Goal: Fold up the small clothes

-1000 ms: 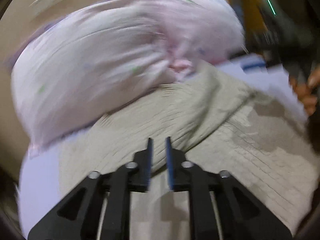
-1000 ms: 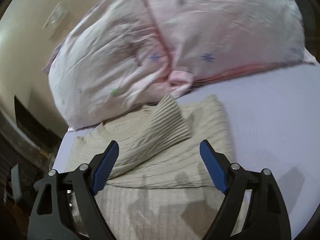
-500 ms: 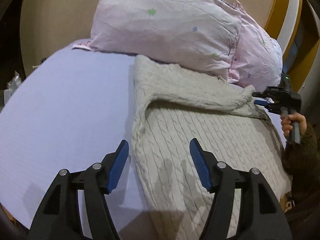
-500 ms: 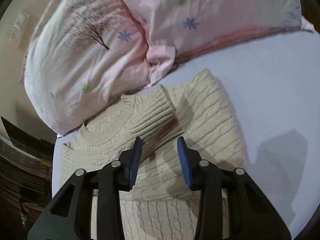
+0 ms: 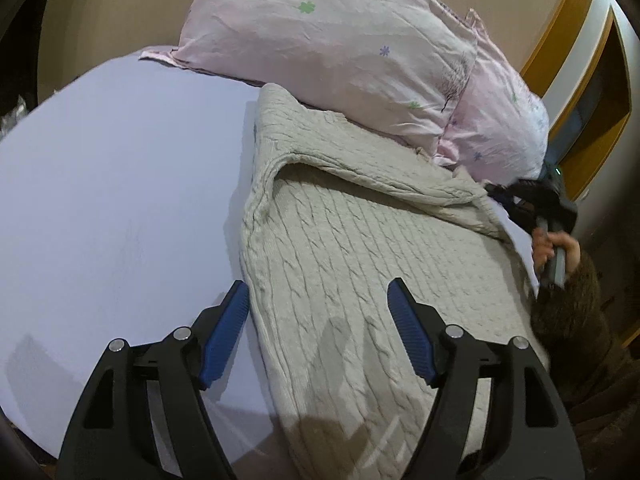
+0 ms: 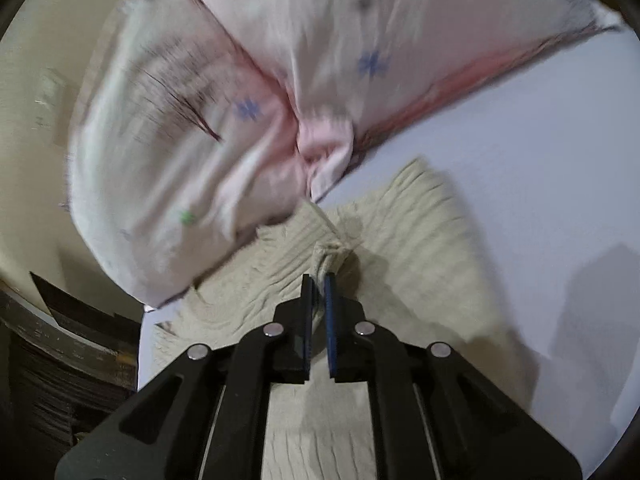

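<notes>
Sweater [image 5: 360,264]: beige cable-knit, lying flat on the lavender sheet [image 5: 112,200]; in the left wrist view it fills the middle and runs from 12 o'clock down to 6 o'clock.
Folded sleeve [image 5: 372,168]: laid across the upper part of the sweater, slanting from 11 o'clock toward 3 o'clock in the left wrist view; its ribbed cuff [image 6: 320,232] shows just past the right fingertips in the right wrist view.
Left gripper [image 5: 318,320]: spread wide, holding nothing; the tips hang over the sweater's left edge, one blue pad above the sheet, the other above the knit.
Right gripper [image 6: 318,300]: blue pads pressed nearly together, pinching a bunch of the sleeve near the cuff; seen from the left wrist camera it sits at 3 o'clock at the sweater's far edge, in the person's hand [image 5: 554,244].
Pillows [image 5: 340,52]: two, pale pink with small blue and green flowers and a dark tree print, at 12 to 2 o'clock; the sweater's top edge touches them.
Writing: no brand, label or lettering can be read on anything; the right wrist view is blurred.
Surroundings: beige wall [image 5: 120,8] behind the pillows; orange wood frame [image 5: 560,28] at 2 o'clock.
</notes>
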`<act>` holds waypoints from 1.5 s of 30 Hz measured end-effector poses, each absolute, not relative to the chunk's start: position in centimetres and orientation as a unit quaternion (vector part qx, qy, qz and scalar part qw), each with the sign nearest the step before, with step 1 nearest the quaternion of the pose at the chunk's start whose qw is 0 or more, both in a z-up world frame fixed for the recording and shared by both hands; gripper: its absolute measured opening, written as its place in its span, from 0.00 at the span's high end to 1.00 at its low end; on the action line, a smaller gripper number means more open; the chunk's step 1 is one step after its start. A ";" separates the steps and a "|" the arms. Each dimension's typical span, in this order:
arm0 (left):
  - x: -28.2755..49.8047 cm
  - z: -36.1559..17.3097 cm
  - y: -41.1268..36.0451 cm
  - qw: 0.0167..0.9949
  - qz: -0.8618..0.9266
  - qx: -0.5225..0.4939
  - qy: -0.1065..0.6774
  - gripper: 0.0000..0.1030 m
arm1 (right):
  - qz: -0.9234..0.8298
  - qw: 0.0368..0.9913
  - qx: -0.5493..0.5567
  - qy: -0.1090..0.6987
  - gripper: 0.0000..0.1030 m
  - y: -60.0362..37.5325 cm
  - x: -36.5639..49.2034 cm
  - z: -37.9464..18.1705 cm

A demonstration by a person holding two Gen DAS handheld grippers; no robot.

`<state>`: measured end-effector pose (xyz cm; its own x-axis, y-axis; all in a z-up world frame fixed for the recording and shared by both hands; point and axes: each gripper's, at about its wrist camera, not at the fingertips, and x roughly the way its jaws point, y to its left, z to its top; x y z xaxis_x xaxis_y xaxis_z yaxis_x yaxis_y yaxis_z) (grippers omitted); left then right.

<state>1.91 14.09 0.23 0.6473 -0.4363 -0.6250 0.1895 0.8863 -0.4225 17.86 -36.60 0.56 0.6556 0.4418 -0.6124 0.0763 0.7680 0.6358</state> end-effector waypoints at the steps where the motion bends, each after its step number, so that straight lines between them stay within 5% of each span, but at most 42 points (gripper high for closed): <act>1: 1.6 0.1 14.2 0.893 -0.178 -0.166 0.379 0.30 | 0.100 0.854 0.322 0.395 0.95 -37.2 16.5 1.0; 5: 0.7 0.0 14.5 0.890 -0.194 -0.181 0.372 0.30 | 0.063 0.857 0.294 0.418 0.85 -39.2 12.3 0.9; 7: 0.0 -0.2 14.6 0.883 -0.209 -0.194 0.371 0.30 | 0.044 0.858 0.281 0.427 0.55 -40.6 9.5 0.9; 9: -0.7 -0.3 14.8 0.879 -0.222 -0.202 0.369 0.30 | 0.029 0.862 0.262 0.433 0.50 -41.7 6.5 0.6; 11: -1.6 -0.4 14.9 0.875 -0.238 -0.210 0.366 0.31 | 0.028 0.850 0.258 0.458 0.52 -42.4 4.2 -0.6; 15: -3.0 -0.5 14.4 0.863 -0.270 -0.216 0.369 0.42 | 0.088 0.823 0.292 0.479 0.76 -42.6 0.3 -2.2; 23: -6.3 -1.7 15.4 0.833 -0.302 -0.274 0.374 0.52 | 0.226 0.764 0.316 0.514 0.77 -42.4 -6.7 -3.7; 24: -6.5 -1.8 15.5 0.829 -0.300 -0.281 0.378 0.56 | 0.237 0.757 0.321 0.517 0.79 -42.4 -7.1 -3.9; 25: -6.5 -2.0 15.4 0.827 -0.300 -0.281 0.384 0.62 | 0.245 0.751 0.322 0.522 0.90 -42.4 -7.2 -4.0; 27: -6.3 -2.3 14.7 0.820 -0.302 -0.272 0.403 0.90 | 0.257 0.747 0.321 0.523 0.93 -41.6 -6.5 -4.0; 37: 2.4 5.7 15.6 0.870 -0.276 -0.249 0.323 0.93 | 0.313 0.806 0.364 0.346 0.93 -41.7 5.7 5.2; 45: 21.3 4.1 14.5 0.880 -0.154 -0.282 0.350 0.93 | 0.162 0.799 0.440 0.377 0.93 -41.4 23.7 -1.5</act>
<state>21.28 14.48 4.12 0.7071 -0.4689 -0.5293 0.0746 0.7938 -0.6036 23.70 -41.44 -1.51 0.6633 0.5907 -0.4595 0.0720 0.5607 0.8248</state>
